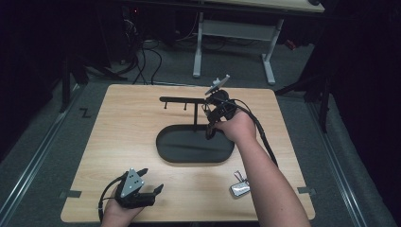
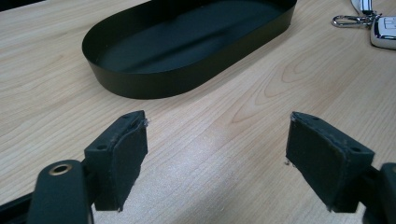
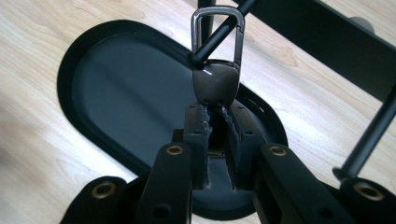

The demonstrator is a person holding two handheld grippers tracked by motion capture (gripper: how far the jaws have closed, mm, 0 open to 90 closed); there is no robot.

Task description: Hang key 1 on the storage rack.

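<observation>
The right tool point(image 3: 215, 116) grips a dark metal clasp point(image 3: 216, 84) by its lower end, its two pads pressed close together on it. The clasp's silver loop point(image 3: 217, 32) hangs around a thin black peg point(image 3: 219, 35) of the rack point(image 1: 187, 100), directly above the black oval tray point(image 3: 121, 93). In the high view, the right tool point(image 1: 213, 120) sits at the far right end of the tray point(image 1: 195, 144), just under the rack's crossbar, and the rack's post rises from the tray's far edge.

The left tool point(image 2: 217, 154) stands wide open with nothing between its pads, low over the bare wooden counter point(image 2: 224, 98) on the near side of the tray. In the high view it point(image 1: 150, 184) rests near the counter's front left edge, well apart from the tray.

A silver car key point(image 1: 239, 188) with a small clip lies on the counter, near the tray's front right side, beside the person's right forearm point(image 1: 272, 184).
</observation>
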